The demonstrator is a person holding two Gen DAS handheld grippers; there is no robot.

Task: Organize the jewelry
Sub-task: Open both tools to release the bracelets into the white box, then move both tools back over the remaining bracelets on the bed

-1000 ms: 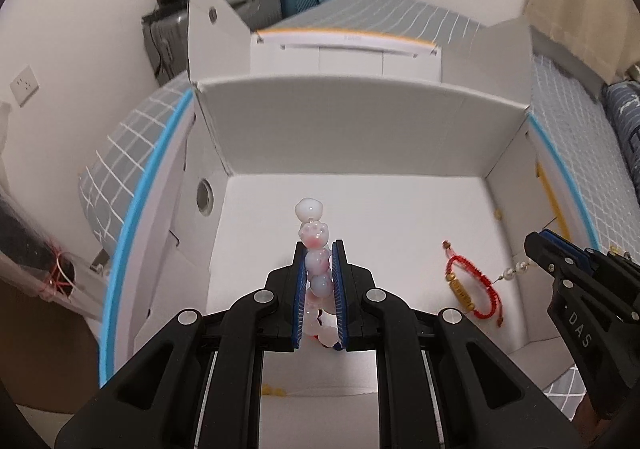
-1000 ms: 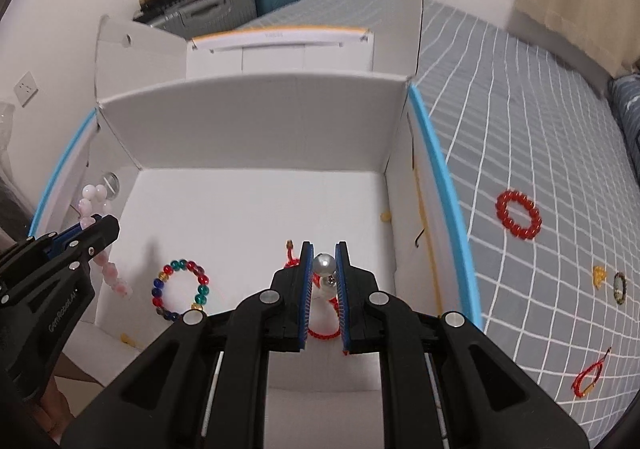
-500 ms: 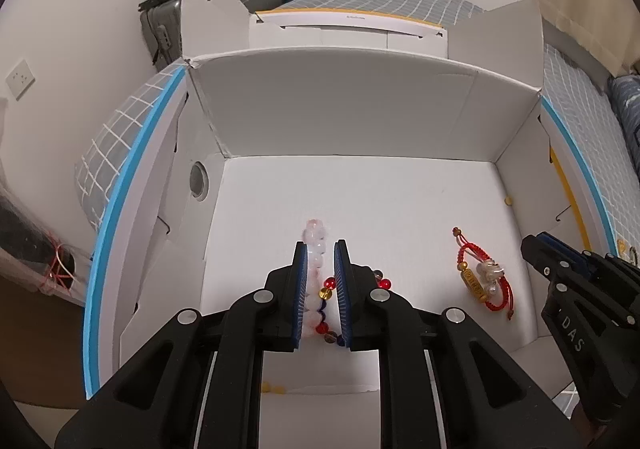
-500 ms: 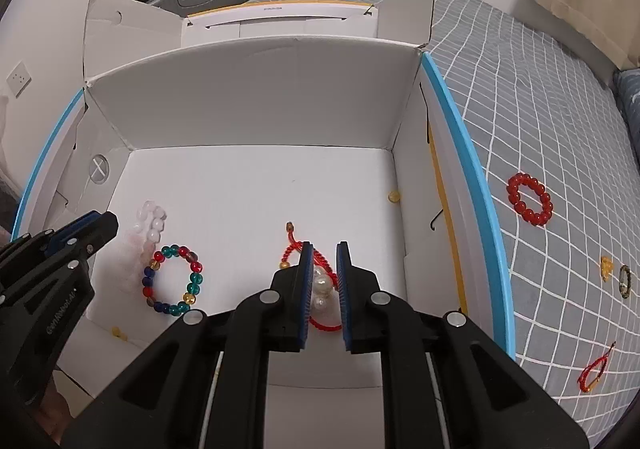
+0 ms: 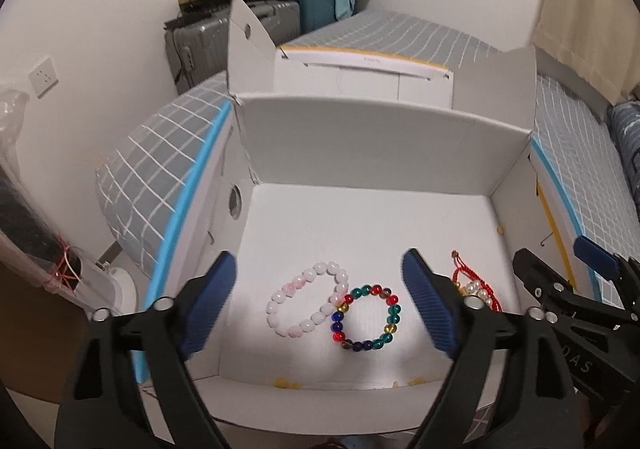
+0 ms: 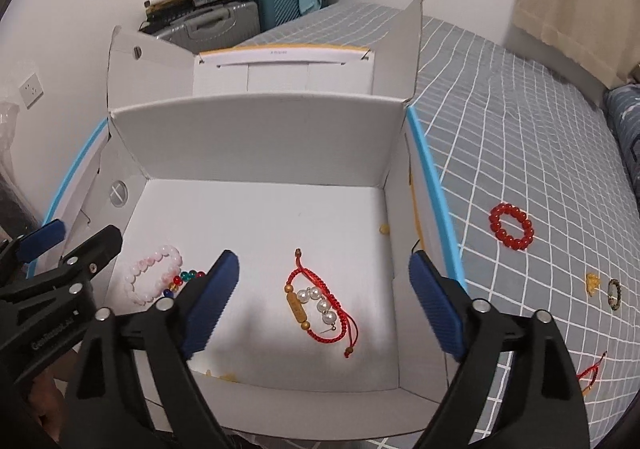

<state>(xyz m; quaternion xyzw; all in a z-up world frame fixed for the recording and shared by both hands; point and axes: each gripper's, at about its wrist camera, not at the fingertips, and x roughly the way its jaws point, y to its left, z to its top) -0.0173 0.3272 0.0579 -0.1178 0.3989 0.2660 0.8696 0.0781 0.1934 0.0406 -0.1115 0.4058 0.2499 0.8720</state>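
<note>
1. Left gripper — I see its jaws opening, spread wide, nothing pressed between them. They hang over the white box floor, touching no jewelry.
2. Pink bead bracelet — lies flat at lower centre of the left view, touching the multicolour bead bracelet to its right. A second ago it was pinched upright between the closed left pads.
3. Right gripper — jaws opening, likewise wide and released.
4. Pearl string — rests on the red cord bracelet at lower centre of the right view; earlier the right pads clamped it.
5. Outside the box, right of frame on the grey checked bedspread: red bead bracelet.
</note>
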